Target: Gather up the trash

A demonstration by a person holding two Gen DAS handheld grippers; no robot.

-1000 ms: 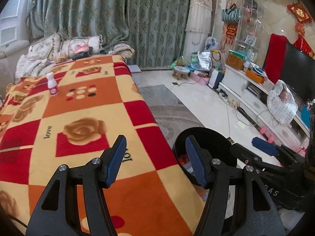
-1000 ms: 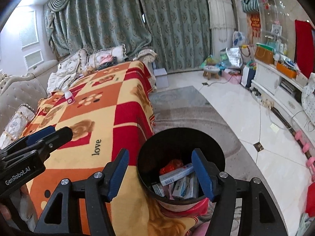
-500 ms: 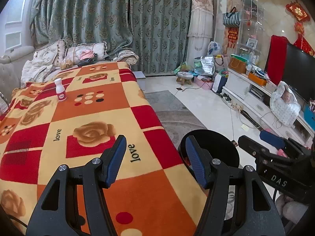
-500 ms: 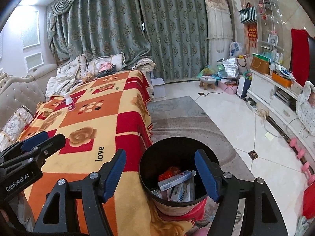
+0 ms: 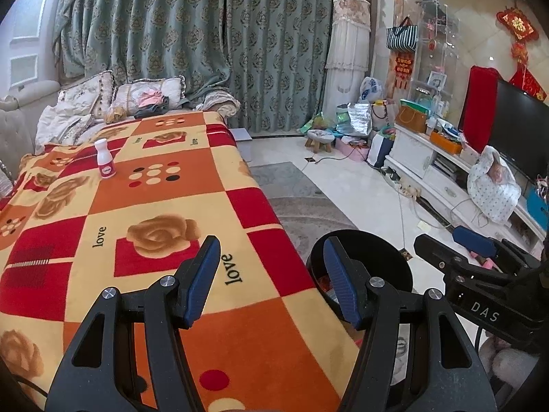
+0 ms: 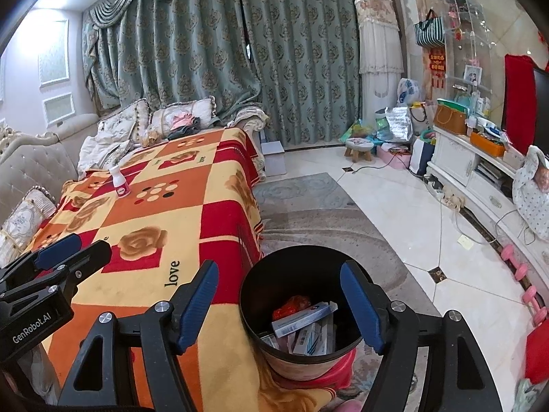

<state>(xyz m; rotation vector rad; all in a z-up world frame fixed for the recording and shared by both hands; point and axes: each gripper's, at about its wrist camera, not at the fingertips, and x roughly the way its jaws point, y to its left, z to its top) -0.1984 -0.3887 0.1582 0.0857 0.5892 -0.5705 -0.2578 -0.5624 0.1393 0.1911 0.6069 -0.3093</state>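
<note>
A small white bottle with a pink label (image 5: 105, 160) stands upright far back on the red, orange and yellow blanket (image 5: 144, 206); it also shows in the right wrist view (image 6: 119, 182). A black trash bin (image 6: 302, 309) stands at the blanket's near right corner and holds boxes and a red wrapper; its rim shows in the left wrist view (image 5: 377, 257). My left gripper (image 5: 271, 278) is open and empty over the blanket's near edge. My right gripper (image 6: 278, 305) is open and empty above the bin.
A sofa with cushions (image 6: 31, 171) runs along the blanket's left and far side. A grey rug (image 6: 308, 206) and tiled floor lie to the right. A white TV cabinet (image 5: 446, 171), a small stool (image 5: 319, 139) and bags stand by the far wall.
Both grippers have risen and drawn back a little, so the bottle and the bin sit lower and further off in view. Both stay open and empty.
</note>
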